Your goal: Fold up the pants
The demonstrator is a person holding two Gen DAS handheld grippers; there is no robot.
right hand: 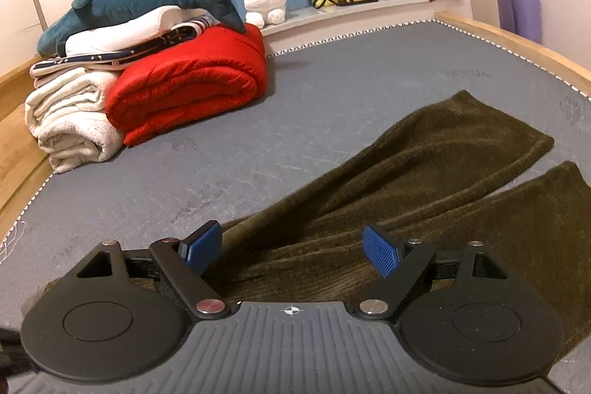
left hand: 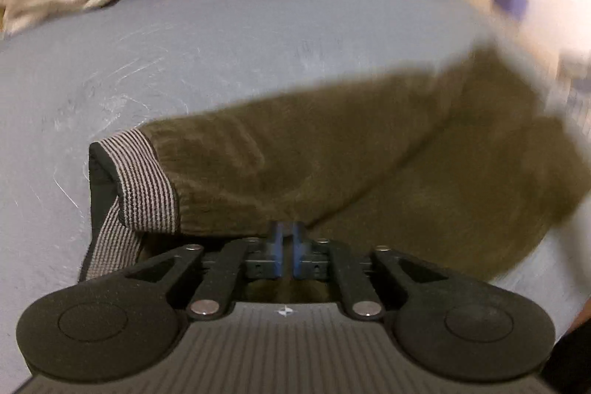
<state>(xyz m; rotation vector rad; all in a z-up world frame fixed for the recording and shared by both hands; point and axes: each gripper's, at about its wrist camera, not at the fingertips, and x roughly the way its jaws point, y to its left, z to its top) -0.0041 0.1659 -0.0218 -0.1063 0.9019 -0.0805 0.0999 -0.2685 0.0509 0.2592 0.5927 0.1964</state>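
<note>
The olive-brown corduroy pants [right hand: 424, 180] are lying on the grey mattress [right hand: 258, 143], their two legs reaching toward its right edge and splitting apart at the hems. In the left wrist view the striped grey elastic waistband [left hand: 144, 180] is sitting at the near left end of the pants. The left claw [left hand: 287, 252] is pinching together on the corduroy fabric just right of that waistband, its blue pads almost meeting with cloth between them. The right claw [right hand: 291, 246] is hanging with its jaws wide apart just above the upper part of the pants. A rolled red quilted blanket [right hand: 188, 80] is resting beside a folded cream towel [right hand: 70, 120] near the mattress's far left corner.
</note>
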